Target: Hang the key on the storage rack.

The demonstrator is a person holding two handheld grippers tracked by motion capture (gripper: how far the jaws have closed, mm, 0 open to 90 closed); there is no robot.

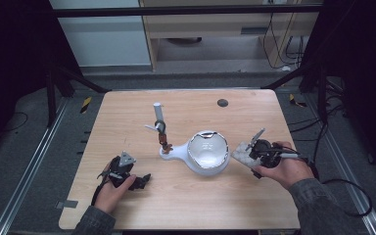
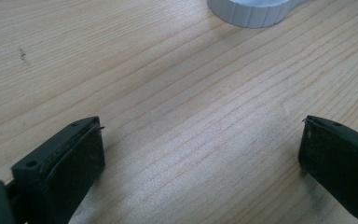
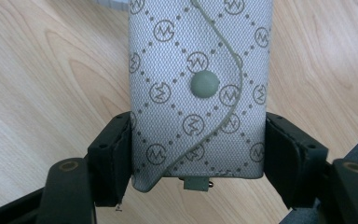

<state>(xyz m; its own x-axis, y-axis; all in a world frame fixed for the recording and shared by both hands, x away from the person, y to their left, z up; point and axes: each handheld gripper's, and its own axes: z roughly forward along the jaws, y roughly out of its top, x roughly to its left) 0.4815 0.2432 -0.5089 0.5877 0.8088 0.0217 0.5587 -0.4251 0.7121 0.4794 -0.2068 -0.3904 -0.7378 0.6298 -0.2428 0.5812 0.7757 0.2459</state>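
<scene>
Beside the white bowl (image 1: 208, 152), right tongs (image 3: 198, 154) clamp a patterned pouch (image 3: 200, 84); left tongs (image 2: 200, 154) gape wide over bare table (image 2: 177, 93).

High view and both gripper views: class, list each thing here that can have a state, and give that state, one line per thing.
Grey patterned fabric key pouch: snap flap closed, clamped between the jaws.
Right hand-held gripper: shut on the pouch.
Left hand-held gripper: open, nothing between the jaws, low over the wooden table.
White round stand with a shiny bowl-shaped top: resting upright on the table, not held.
</scene>
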